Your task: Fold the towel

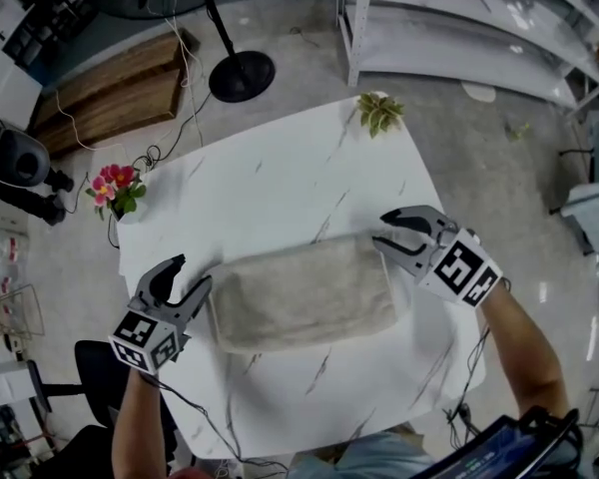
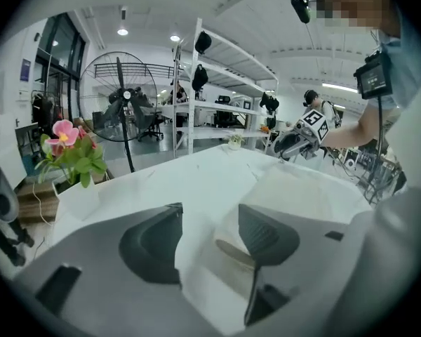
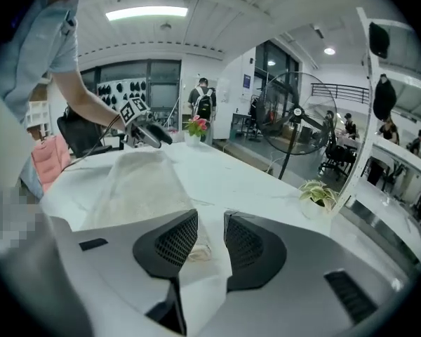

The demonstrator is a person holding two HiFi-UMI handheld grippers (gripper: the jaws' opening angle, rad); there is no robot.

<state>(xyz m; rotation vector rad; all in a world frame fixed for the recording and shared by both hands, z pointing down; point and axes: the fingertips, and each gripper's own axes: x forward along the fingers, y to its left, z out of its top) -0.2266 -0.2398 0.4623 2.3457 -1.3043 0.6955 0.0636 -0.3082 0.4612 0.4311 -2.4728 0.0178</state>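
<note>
Head view, towel (image 1: 304,292), left hand-held gripper (image 1: 192,270) and right hand-held gripper (image 1: 380,228) gaping, holding nothing

The towel (image 3: 137,181) runs partly hidden behind the right claw (image 3: 210,217).

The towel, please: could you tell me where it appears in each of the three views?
Head view: the towel lies flat on the table, just below the picture's centre.
Left gripper view: right of centre, running away from the jaws.
Right gripper view: left of centre, stretching beyond the jaws.
Shared landmark: the pink flowers, visible in all three.
</note>
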